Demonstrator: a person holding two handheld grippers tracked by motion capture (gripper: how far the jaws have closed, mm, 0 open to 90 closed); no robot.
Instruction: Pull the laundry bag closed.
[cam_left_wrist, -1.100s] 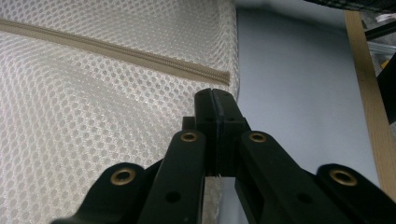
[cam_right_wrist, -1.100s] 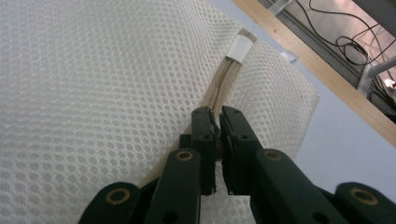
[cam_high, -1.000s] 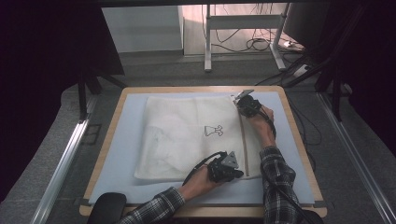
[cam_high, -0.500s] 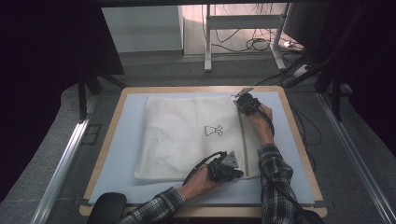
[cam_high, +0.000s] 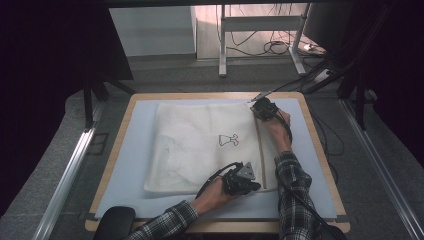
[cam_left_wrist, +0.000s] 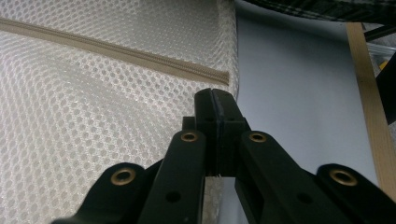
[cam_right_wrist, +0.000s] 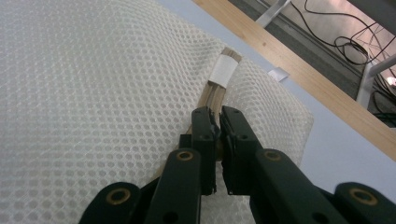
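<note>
A wooden-edged table (cam_high: 320, 150) covered by a pale blue mat (cam_high: 130, 165) carries a large white mesh laundry bag (cam_high: 200, 145), which lies flat across the middle of the mat. A small black printed symbol (cam_high: 228, 140) sits on the bag's upper face. A beige zipper (cam_high: 260, 150) runs along the bag's right side, from the far edge to the near edge.

A person in plaid sleeves (cam_high: 295, 200) reaches in from the near edge with a black two-jaw gripper in each hand. The right gripper (cam_high: 263, 109) is at the bag's far right corner, at the far end of the zipper. In the right gripper view, the right gripper (cam_right_wrist: 217, 122) has its jaws drawn nearly together on the zipper line; what they pinch there is hidden between them. Just beyond its fingertips a white tab (cam_right_wrist: 222, 71) marks the zipper's end (cam_right_wrist: 215, 91), and the mesh bulges up on both sides.

The left gripper (cam_high: 240, 181) is at the bag's near right corner. In the left gripper view, the left gripper (cam_left_wrist: 215, 99) has its jaws pressed fully together with its tips on the bag's edge (cam_left_wrist: 232, 56), just short of the zipper's closed end (cam_left_wrist: 205, 73); whether mesh is caught between them cannot be told. Bare mat (cam_left_wrist: 299, 93) lies to the right of its fingertips
</note>
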